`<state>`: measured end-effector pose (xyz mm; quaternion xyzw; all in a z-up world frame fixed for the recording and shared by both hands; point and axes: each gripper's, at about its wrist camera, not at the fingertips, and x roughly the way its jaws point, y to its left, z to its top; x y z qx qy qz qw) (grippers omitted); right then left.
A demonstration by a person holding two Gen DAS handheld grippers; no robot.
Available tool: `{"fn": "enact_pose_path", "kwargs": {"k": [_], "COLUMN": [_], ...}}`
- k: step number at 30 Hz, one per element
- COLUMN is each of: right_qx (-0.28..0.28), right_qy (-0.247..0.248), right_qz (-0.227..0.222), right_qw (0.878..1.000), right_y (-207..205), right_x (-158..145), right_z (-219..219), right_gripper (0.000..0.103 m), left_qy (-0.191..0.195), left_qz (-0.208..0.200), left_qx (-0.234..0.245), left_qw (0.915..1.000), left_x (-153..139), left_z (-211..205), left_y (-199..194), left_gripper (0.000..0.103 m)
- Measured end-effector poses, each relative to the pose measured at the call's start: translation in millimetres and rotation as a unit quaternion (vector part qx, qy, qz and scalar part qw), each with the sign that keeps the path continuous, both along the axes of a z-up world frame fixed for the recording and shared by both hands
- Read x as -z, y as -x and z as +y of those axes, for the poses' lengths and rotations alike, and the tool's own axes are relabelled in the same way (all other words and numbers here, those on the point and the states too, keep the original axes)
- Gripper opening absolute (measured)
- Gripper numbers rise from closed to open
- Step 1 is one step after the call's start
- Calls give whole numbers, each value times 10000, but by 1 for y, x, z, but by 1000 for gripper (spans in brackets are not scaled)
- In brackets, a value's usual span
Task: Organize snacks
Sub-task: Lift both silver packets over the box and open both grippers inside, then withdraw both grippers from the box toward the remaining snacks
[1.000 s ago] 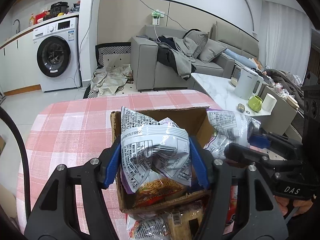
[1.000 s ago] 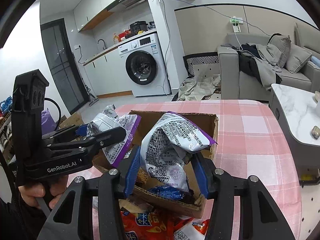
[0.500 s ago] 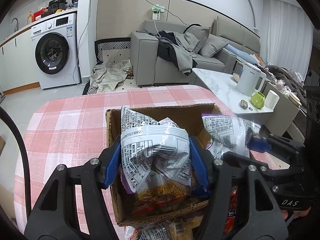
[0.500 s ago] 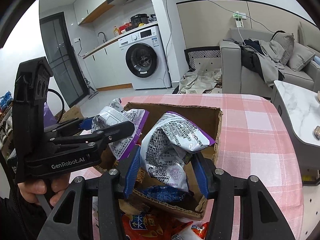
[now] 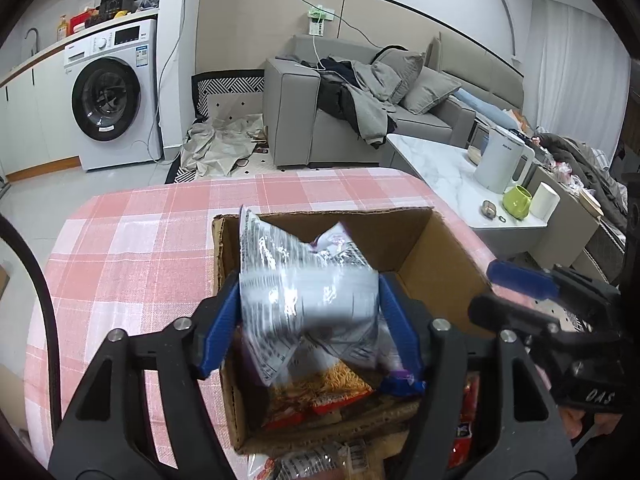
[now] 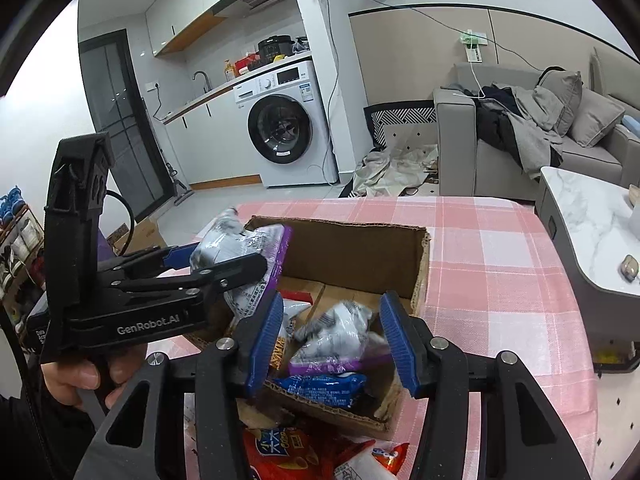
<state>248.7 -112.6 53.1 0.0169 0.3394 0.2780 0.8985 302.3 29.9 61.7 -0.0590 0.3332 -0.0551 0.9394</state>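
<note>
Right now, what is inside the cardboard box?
Inside the cardboard box: a silver-purple snack bag, a blue packet, and noodle-print packets. Anything underneath them is covered.

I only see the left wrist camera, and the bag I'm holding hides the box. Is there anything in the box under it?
Observer: Yes. The right wrist view shows a silver-purple bag lying inside the cardboard box.
Operator: Is the right gripper holding that one?
Observer: No. The right gripper is open, with its jaws spread wide on either side of that bag.
</note>
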Motion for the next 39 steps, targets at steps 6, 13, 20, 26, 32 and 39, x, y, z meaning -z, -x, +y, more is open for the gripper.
{"fn": "enact_pose_path", "kwargs": {"k": [6, 13, 20, 26, 32, 39], "right_qx": [262, 535, 696, 797, 823, 839], "right_qy": [-6, 8, -65, -61, 4, 83], "right_qz": [-19, 42, 191, 414, 615, 778], "right_qw": [9997, 9986, 9974, 9959, 9947, 9934], "right_y": [16, 45, 66, 79, 85, 91], "right_x": [-3, -1, 8, 23, 38, 51], "right_z": [-17, -43, -64, -73, -73, -75], "right_gripper": [101, 103, 103, 103, 103, 103], "left_qy": [11, 155, 110, 14, 26, 22], "left_qz": [-120, -135, -21, 178, 413, 599], "left_qx": [19, -62, -170, -194, -231, -257], "left_qw": [9999, 9998, 9998, 9997, 9989, 9979], "left_x": [-13, -16, -6, 6, 25, 39], "left_z": [2, 13, 20, 19, 17, 16], "left_y": [25, 68, 110, 129, 142, 147], "left_gripper": [97, 102, 102, 102, 102, 102]}}
